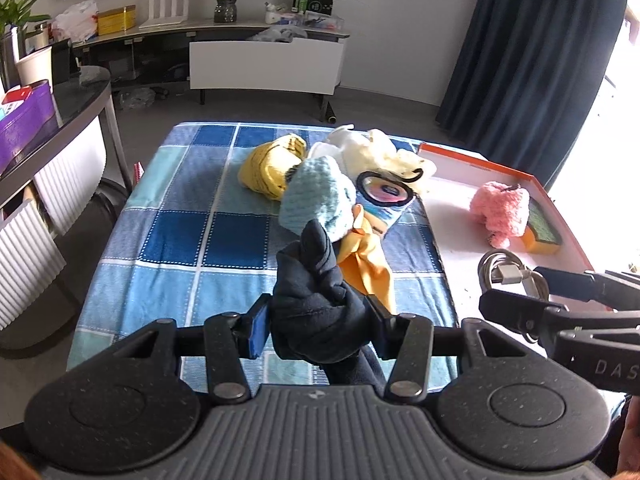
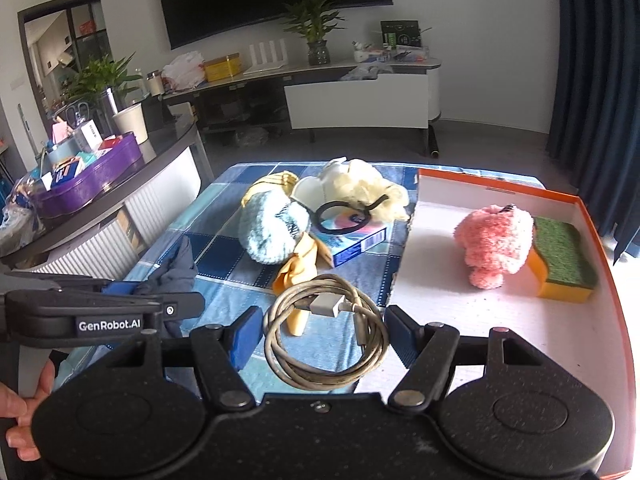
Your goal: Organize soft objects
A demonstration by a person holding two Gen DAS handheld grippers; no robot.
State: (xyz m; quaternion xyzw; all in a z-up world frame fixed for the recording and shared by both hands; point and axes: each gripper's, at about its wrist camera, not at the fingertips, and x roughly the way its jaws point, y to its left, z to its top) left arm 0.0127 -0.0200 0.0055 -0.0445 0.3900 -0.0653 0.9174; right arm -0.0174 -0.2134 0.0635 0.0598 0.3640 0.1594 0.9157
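Observation:
My left gripper (image 1: 316,320) is shut on a dark navy cloth (image 1: 316,300) that bunches up between its pads, above the blue checked tablecloth (image 1: 180,240). My right gripper (image 2: 324,336) is shut on a coiled beige cable (image 2: 326,332), held beside the white tray's orange rim (image 2: 600,240). In the tray lie a pink plush (image 2: 494,244) and a green-and-yellow sponge (image 2: 560,260). On the tablecloth sit a pale blue knitted hat (image 2: 272,232), a yellow cloth (image 1: 268,168), a cream fluffy item (image 2: 360,184) and an orange cloth (image 2: 304,264).
A blue box (image 2: 352,240) with a black ring (image 2: 344,216) on it lies among the soft things. A dark counter with a purple tin (image 2: 92,180) stands to the left. A low TV stand (image 2: 360,96) and a dark curtain (image 1: 520,40) lie beyond the table.

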